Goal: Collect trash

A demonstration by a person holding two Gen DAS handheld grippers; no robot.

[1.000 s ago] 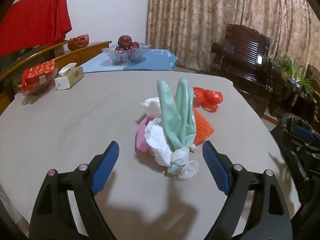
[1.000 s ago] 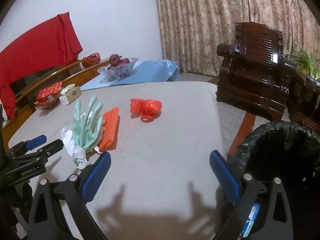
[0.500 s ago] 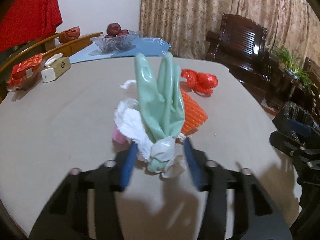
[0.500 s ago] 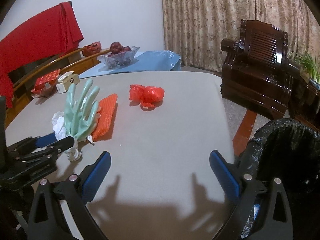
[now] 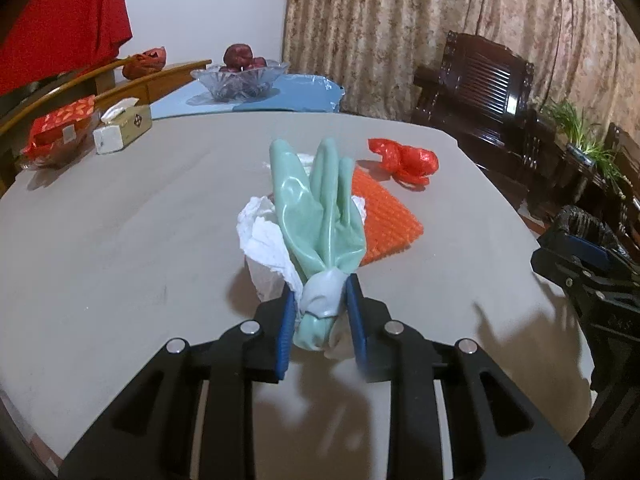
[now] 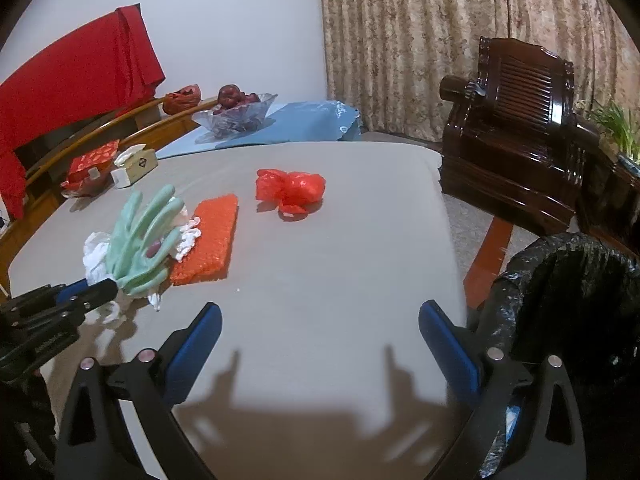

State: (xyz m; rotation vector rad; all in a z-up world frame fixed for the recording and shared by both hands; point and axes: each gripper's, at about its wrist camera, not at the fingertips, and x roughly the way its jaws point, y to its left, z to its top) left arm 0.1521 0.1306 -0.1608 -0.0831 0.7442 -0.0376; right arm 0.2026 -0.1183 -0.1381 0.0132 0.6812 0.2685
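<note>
Far left on the gray tabletop [image 6: 328, 280] sit a red packet [image 6: 94, 162] and a tissue box [image 6: 134, 166]. Behind them is a glass fruit bowl [image 6: 234, 114] w/ dark red fruit, on a blue mat.

Next comes the trash pile. The left tongs [image 5: 320, 322] are squeezed tight on the tied end of a green glove [image 5: 320, 216], w/ bits of white tissue [image 5: 264, 236] caught beside it. The glove's fingers stick up. From the right wrist view the glove looks just above the tabletop, but I can't tell if it touches.

Just right of the glove lies a flat orange net [image 6: 208, 240]. Farther back & right is a crumpled red bag [image 6: 292, 190], apart from the rest.

The right tongs [image 6: 320, 334] are spread wide w/ nothing in them, low over the near edge of the tabletop.

Far right, off the tabletop, stands a bin w/ a black bag [image 6: 568, 288], below a dark wood chair [image 6: 516, 140].
</note>
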